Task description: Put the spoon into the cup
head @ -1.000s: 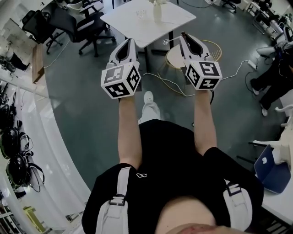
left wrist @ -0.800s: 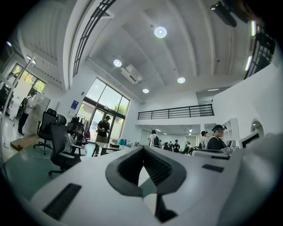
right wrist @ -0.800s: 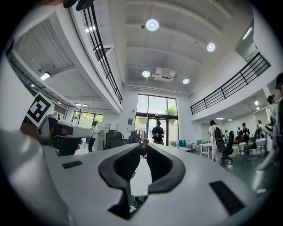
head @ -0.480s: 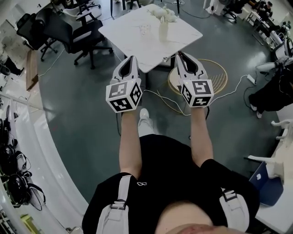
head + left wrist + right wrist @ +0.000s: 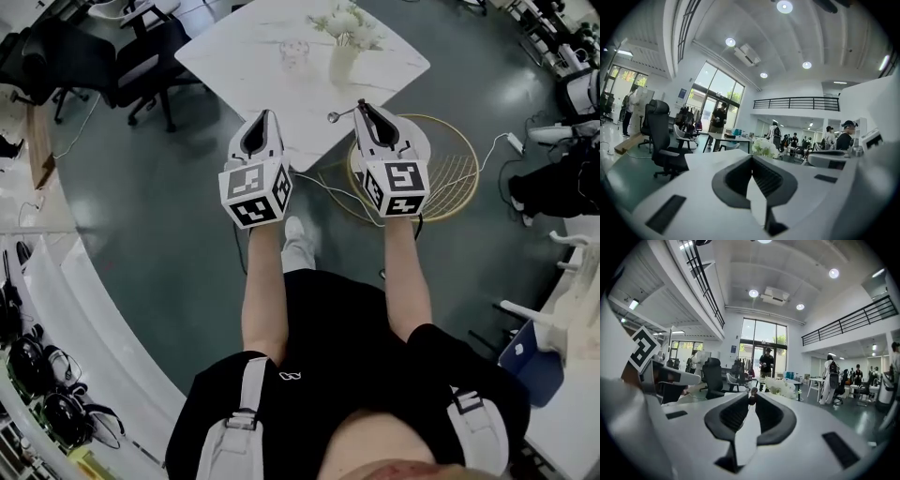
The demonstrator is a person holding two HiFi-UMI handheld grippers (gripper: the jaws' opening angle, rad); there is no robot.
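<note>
Metal spoon (image 5: 334,115) pinched in right gripper (image 5: 360,104), arm outstretched over table (image 5: 239,56); left gripper (image 5: 264,113) alongside, jaws together, empty.

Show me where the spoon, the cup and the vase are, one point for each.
spoon (image 5: 334,116), head view, on its bowl.
cup (image 5: 293,52), head view, on its clear wall.
vase (image 5: 342,66), head view, on its white body.

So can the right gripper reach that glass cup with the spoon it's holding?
Probably yes. The right gripper, shut on the spoon, is at the table edge; the cup stands uncovered farther in. Only the flower vase stands close beside the path.
</note>
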